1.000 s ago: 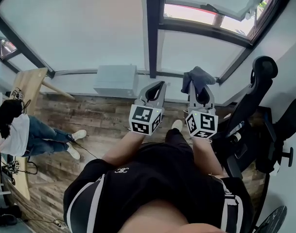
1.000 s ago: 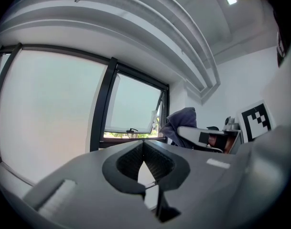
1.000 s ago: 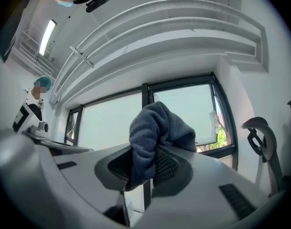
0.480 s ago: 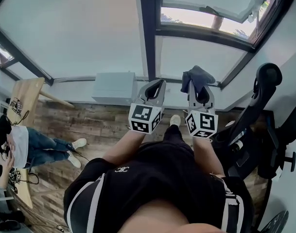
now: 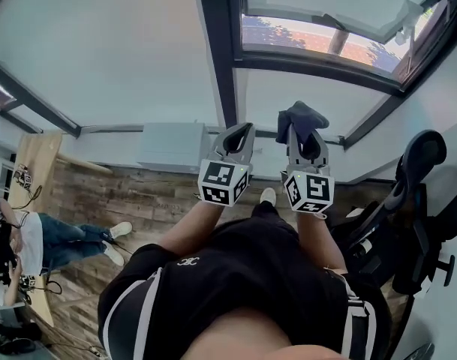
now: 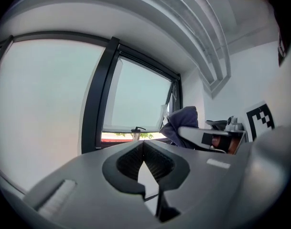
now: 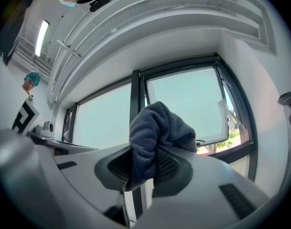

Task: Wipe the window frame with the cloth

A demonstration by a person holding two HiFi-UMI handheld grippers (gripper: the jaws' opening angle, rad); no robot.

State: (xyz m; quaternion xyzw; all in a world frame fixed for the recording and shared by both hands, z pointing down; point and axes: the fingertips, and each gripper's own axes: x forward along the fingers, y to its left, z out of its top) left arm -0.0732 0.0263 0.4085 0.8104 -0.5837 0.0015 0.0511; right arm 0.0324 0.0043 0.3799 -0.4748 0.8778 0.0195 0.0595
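Centre frame, near dark window frame (image 5: 215, 51): your right gripper (image 5: 304, 133) fingers pinch soft bunched cloth (image 5: 303, 115); left gripper (image 5: 240, 133) fingers closed, empty.

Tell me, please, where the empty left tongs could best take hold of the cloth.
I'd grip the bunched free end of the cloth sticking out past the right tongs, coming from its left with the left tongs opened; the rest is already pinched.
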